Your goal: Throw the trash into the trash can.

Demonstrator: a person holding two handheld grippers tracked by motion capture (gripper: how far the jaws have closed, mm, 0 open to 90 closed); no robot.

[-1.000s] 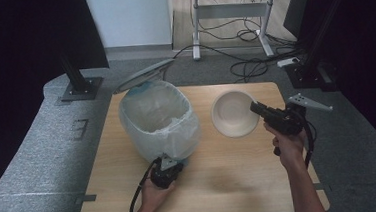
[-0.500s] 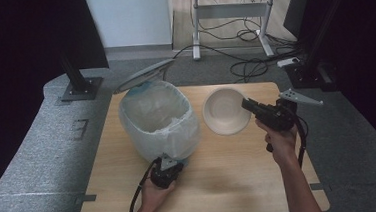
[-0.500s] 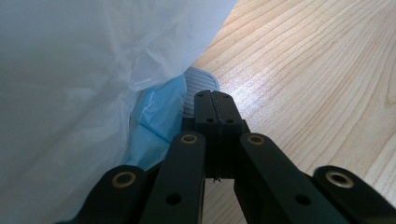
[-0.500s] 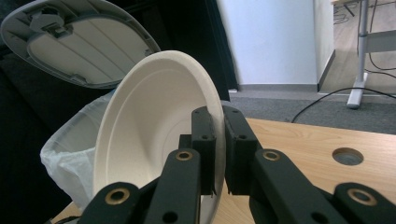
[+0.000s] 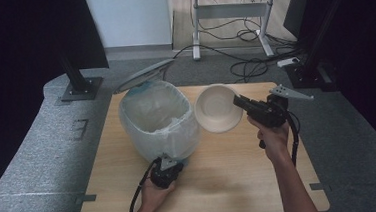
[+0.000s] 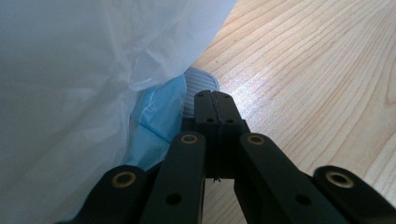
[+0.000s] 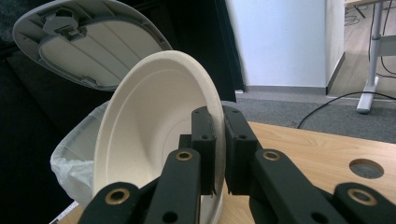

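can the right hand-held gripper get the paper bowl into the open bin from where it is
Probably yes: the right hand-held gripper holds the paper bowl beside the lined bin, whose lid stands open, with nothing between them.

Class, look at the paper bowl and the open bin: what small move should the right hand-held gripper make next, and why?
Probably carry the paper bowl leftward over the lined bin: the right hand-held gripper pinches its rim, the bowl is tilted beside the bin, and the lid stands open.

Bin (image 6: 70,70) base behind white liner (image 6: 154,42)
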